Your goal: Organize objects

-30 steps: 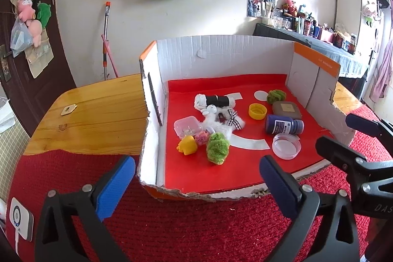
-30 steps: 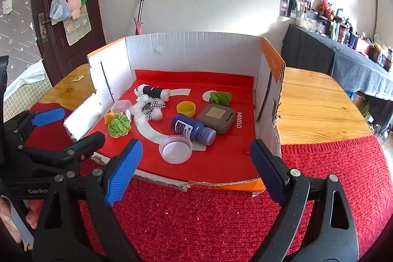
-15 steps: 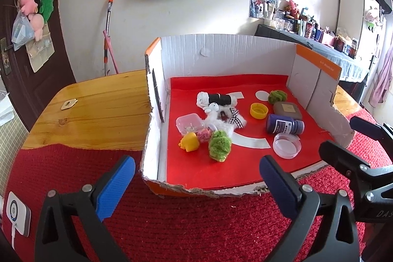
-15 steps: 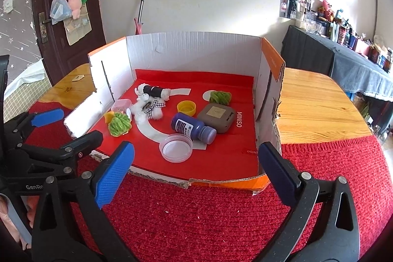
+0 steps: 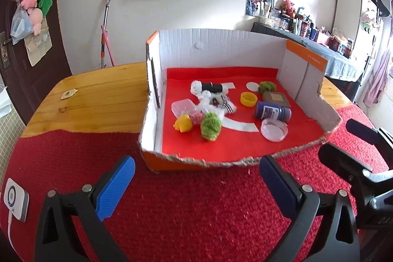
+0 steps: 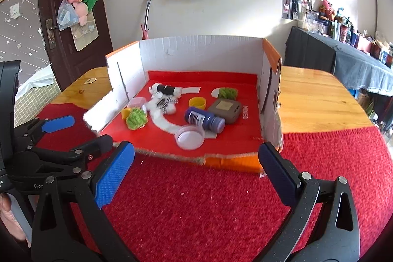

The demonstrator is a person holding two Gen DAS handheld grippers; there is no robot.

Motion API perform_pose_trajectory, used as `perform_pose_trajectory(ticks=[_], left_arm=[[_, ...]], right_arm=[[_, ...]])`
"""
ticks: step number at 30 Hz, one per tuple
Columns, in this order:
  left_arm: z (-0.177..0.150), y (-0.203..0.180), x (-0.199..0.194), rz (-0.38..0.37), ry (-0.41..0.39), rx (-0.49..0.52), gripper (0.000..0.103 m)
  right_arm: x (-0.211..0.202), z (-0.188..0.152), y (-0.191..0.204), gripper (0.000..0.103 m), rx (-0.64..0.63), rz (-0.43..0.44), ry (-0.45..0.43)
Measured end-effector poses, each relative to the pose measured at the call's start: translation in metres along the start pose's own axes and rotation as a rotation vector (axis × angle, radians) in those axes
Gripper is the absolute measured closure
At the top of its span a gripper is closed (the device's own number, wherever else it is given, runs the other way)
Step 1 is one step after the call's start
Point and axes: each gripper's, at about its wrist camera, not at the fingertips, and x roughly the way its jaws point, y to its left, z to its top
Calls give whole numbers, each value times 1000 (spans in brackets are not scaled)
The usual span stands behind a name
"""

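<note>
Surface: wooden counter (image 5: 98, 100) half covered by red cloth (image 5: 196, 200), carrying an open cardboard box (image 5: 221, 46).
Left gripper (image 5: 196, 184): fingers held apart, nothing between.
Right gripper (image 6: 196, 173): fingers just opened wide, nothing between.
Blue bottle (image 6: 204, 119): lying in box, beside clear lid (image 6: 189, 138).
Axis: cap toward near right.
Handling: judged rigid, smooth, liable to roll; best clamped across the body.

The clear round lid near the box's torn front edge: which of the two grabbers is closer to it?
Right. The right gripper hangs almost straight before the clear lid; the left gripper sits further toward the box's other side.
</note>
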Motion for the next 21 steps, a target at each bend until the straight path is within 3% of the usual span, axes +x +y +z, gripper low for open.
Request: perform_pose_trajectory(ticks=[13,21], left_arm=[[-25,-6,6,-18,60,-10,0],[-36,-6,21,-10,140,-23,0]], right_arm=[[7,-35,-8,0,47,-7,63],[12,-40,-13,0,63,-14,82]])
